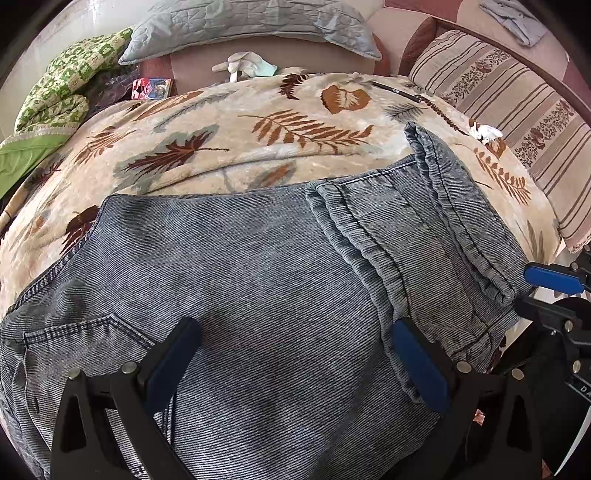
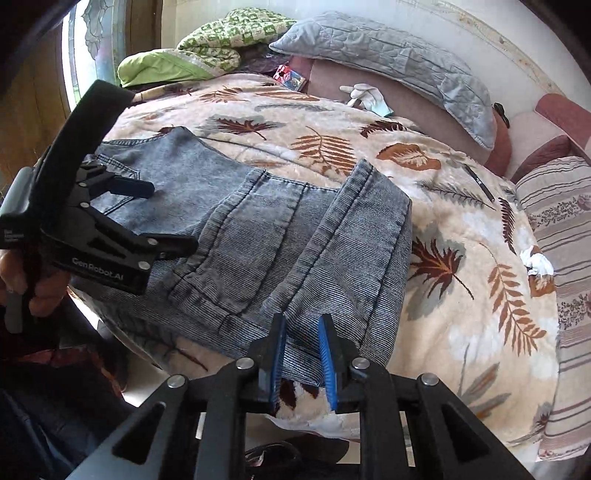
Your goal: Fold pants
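Observation:
Blue-grey jeans (image 1: 258, 277) lie folded on the leaf-print blanket (image 1: 229, 147), with the leg ends doubled over on the right. My left gripper (image 1: 301, 354) hovers low over the wide denim panel, open wide, with nothing between its fingers. In the right wrist view the jeans (image 2: 258, 229) fill the middle, and my left gripper (image 2: 159, 218) shows at the left in a person's hand. My right gripper (image 2: 301, 332) sits at the near edge of the folded legs. Its blue pads stand a little apart with the denim edge between them, not pinched. From the left wrist view, the right gripper (image 1: 543, 291) is at the fold's right end.
A grey quilted pillow (image 1: 251, 26) and a striped pillow (image 1: 517, 110) line the far and right sides. White gloves (image 1: 243, 66), a black pen (image 1: 397, 90), a crumpled tissue (image 1: 485, 132), a red packet (image 1: 151, 88) and a green quilt (image 1: 66, 85) lie around. The bed edge is near me.

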### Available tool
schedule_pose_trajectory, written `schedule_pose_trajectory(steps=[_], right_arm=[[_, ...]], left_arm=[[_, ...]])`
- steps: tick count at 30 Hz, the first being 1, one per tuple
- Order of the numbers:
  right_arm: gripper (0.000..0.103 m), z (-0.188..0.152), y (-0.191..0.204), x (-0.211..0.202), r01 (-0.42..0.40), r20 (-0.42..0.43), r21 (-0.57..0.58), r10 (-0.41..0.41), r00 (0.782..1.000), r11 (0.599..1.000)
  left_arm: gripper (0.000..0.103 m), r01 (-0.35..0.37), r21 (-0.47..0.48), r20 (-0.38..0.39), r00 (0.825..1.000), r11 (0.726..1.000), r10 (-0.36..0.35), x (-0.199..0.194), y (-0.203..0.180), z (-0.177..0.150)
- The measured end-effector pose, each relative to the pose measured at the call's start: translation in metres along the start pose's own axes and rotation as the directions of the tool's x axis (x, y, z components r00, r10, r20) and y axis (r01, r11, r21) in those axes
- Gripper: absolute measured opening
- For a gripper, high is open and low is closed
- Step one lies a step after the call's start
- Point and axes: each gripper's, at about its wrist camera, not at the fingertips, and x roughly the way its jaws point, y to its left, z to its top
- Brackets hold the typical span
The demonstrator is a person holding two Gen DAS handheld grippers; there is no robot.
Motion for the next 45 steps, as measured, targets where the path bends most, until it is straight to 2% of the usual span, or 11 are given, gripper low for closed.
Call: schedule_pose_trajectory(steps=[2, 3, 4, 11, 14, 21, 27, 30, 35, 41, 45], right_arm=[[0.04, -0.002, 0.005, 0.0, -0.009, 0.01, -0.03, 0.009, 1.0, 1.0], [0.062, -0.002, 0.006, 0.0, -0.016, 0.013, -0.031, 0.017, 1.0, 0.999], [0.07, -0.002, 0.008, 0.0, -0.011, 0.02, -0.034, 0.012, 1.0, 0.999], [0.07, 0.007, 0.003, 0.013, 0.114, 0.026, -0.029, -0.113, 0.993, 0.993], [0.064, 0.006, 0.005, 0.017, 0.079, 0.0, -0.05, -0.079, 0.997, 0.996], [0.061, 0.001, 0.023, 0.02, 0.118, 0.015, -0.161, -0.117, 0.993, 0.98], [0.042, 0.009, 0.003, 0.037, 0.072, -0.005, -0.065, -0.073, 0.997, 0.995], [0.02, 0.012, -0.002, 0.029, -0.003, 0.017, 0.001, 0.003, 1.0, 1.0], [0.017, 0.015, -0.016, 0.016, -0.107, 0.039, 0.111, 0.104, 0.994, 0.988], [0.016, 0.022, -0.017, -0.007, -0.316, 0.098, 0.2, 0.302, 0.948, 0.927], [0.016, 0.027, -0.005, -0.019, -0.455, 0.167, 0.214, 0.427, 0.889, 0.864]], left_arm=[[0.103, 0.002, -0.004, -0.001, 1.0, 1.0, -0.002, 0.0, 0.001, 0.0], [0.103, 0.004, -0.006, -0.002, 1.0, 1.0, -0.004, 0.0, 0.001, 0.001], [0.103, 0.004, -0.007, -0.002, 1.0, 1.0, -0.004, 0.0, 0.001, 0.001], [0.103, 0.006, -0.01, -0.001, 1.0, 1.0, -0.006, 0.0, 0.003, 0.001], [0.103, 0.008, -0.018, 0.0, 1.0, 1.0, -0.008, -0.001, 0.005, 0.001], [0.103, 0.025, -0.022, 0.003, 1.0, 0.999, -0.025, -0.004, 0.004, 0.002], [0.103, 0.017, -0.026, 0.002, 1.0, 1.0, -0.017, -0.003, 0.006, 0.002], [0.103, 0.021, -0.038, 0.004, 1.0, 0.999, -0.021, -0.004, 0.009, 0.003], [0.103, 0.033, -0.048, 0.01, 0.999, 0.998, -0.033, -0.007, 0.012, 0.004], [0.103, 0.029, -0.07, 0.037, 0.999, 0.997, -0.027, -0.017, 0.022, 0.008], [0.103, 0.016, -0.129, 0.076, 0.997, 0.992, -0.007, -0.028, 0.043, 0.014]])
